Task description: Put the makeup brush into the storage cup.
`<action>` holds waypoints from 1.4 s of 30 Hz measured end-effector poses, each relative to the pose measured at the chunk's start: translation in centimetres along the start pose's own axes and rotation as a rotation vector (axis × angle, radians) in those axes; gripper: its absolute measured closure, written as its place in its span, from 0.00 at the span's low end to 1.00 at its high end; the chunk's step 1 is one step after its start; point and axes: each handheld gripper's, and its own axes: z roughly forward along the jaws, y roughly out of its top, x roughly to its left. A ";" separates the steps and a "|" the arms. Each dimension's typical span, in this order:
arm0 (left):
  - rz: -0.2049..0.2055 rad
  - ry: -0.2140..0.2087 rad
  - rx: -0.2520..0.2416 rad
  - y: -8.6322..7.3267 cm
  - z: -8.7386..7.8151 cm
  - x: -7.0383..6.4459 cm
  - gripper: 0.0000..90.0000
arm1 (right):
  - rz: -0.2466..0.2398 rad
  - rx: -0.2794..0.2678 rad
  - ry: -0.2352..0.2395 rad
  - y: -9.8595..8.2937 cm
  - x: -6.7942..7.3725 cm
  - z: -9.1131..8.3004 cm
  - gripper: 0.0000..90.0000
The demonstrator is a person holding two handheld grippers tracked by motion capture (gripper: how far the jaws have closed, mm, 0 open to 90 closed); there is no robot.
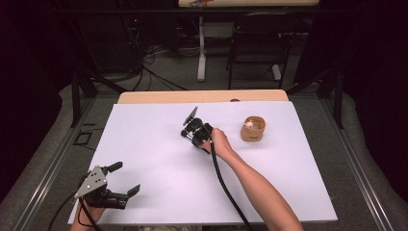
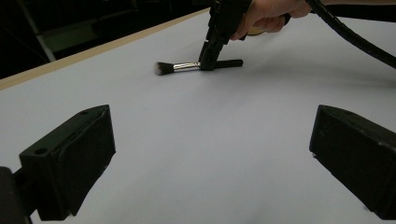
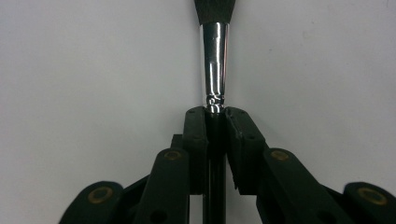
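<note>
Left tongs point(image 1: 126, 179) at 7 o'clock on the white surface point(image 1: 159, 192), jaws spread wide, nothing between them. Right tongs point(image 3: 215, 114) near centre, pressed onto the brush point(image 2: 196, 66), pinching its black handle just behind the silver ferrule; brush lies flat on the surface. Small tan cup point(image 1: 253, 128) at 2 o'clock, apart from the right hand point(image 1: 219, 143).

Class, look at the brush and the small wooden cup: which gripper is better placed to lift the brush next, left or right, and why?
Right. The right gripper already has its jaws shut on the brush handle, with the cup nearby. The left gripper sits open at the near table edge.
</note>
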 end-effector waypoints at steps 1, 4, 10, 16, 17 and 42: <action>0.001 0.005 0.001 0.0 0.0 0.0 0.01 | 0.000 0.000 0.000 0.0 0.0 0.0 0.88; 0.000 0.005 0.000 0.0 0.0 0.0 0.01 | 0.013 -0.017 0.011 -0.2 -0.1 0.0 0.88; -0.001 -0.001 0.002 0.0 0.0 0.0 0.01 | 0.012 -0.044 0.018 -0.4 -0.3 -0.2 0.88; -0.004 0.003 0.003 0.0 0.0 0.0 0.01 | 0.015 -0.134 0.038 -0.8 -0.2 -1.9 0.88; -0.004 0.003 0.002 0.0 0.0 0.0 0.01 | 0.015 -0.134 0.038 -0.8 -0.2 -1.9 0.88; -0.002 0.004 0.010 0.0 0.3 -0.1 0.01 | 0.012 -0.348 0.097 -6.9 -0.4 -6.4 0.88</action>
